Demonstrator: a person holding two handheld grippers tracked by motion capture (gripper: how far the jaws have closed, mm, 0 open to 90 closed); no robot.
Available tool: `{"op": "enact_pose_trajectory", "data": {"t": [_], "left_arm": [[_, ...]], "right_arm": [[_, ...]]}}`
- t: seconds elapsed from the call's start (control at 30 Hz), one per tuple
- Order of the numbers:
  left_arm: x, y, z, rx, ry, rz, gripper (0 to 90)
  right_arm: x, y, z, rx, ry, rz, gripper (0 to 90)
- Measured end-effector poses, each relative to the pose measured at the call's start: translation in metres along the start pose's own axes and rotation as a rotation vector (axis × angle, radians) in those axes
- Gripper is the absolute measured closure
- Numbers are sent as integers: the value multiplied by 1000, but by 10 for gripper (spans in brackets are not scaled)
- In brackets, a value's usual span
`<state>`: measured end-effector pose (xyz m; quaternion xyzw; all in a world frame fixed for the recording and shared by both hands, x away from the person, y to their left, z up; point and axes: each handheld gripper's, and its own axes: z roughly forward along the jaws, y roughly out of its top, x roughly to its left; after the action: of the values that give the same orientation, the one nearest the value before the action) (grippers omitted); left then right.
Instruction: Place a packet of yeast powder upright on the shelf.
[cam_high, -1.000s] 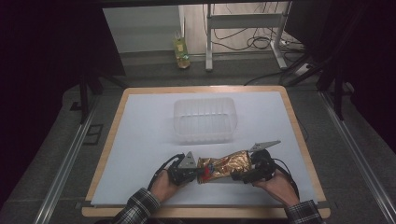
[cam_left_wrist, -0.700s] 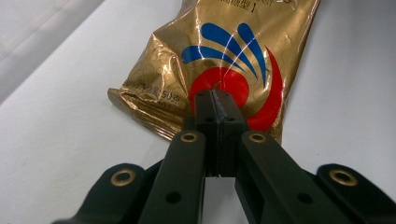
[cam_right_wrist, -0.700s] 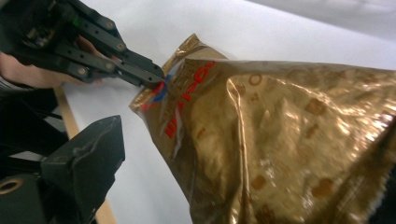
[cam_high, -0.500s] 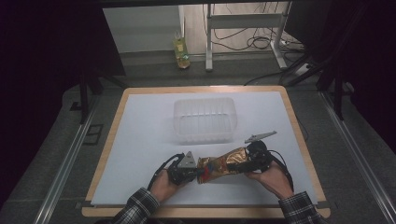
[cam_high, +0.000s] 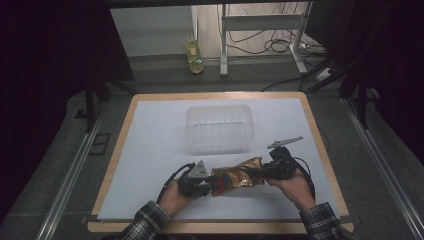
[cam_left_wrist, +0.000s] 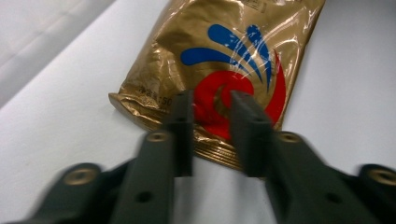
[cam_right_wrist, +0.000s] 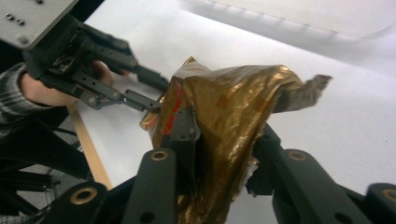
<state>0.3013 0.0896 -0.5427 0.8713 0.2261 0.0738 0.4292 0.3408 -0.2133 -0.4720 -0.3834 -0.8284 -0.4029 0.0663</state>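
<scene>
The right hand-held gripper (cam_right_wrist: 219, 154) clamps a gold snack bag (cam_high: 235, 177), lifting its 3 o'clock end off the desk (cam_high: 150, 145). The left hand-held gripper (cam_left_wrist: 210, 116), jaws narrowly parted, straddles the bag's 9 o'clock edge.

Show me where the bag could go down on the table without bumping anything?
Bare white sheet lies left of the clear tub, and right of it toward the table edge. A strip between tub and bag is free too. It is crowded near the front, where the left gripper and right gripper meet the bag.
</scene>
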Motion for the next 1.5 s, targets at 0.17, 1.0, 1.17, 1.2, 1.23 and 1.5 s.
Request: {"op": "enact_pose_trajectory", "data": {"t": [0.17, 1.0, 1.17, 1.2, 1.23, 1.5], "left_arm": [[3, -1, -2, -23, 21, -20, 577], [-16, -3, -17, 11, 88, 79, 110], [-14, -6, -23, 0, 115, 44, 38], [-15, -7, -24, -4, 118, 43, 31], [-15, -8, -26, -8, 122, 39, 28], [-18, -16, -35, -6, 144, 38, 14]], "right_arm": [[1, 1, -4, -3, 11, 15, 732], [4, 13, -30, -82, 24, 17, 741], [0, 14, -35, -107, 23, 32, 743], [0, 14, -36, -111, 23, 35, 744], [0, 15, -37, -109, 20, 52, 744], [0, 21, -40, -134, 32, 54, 746]]}}
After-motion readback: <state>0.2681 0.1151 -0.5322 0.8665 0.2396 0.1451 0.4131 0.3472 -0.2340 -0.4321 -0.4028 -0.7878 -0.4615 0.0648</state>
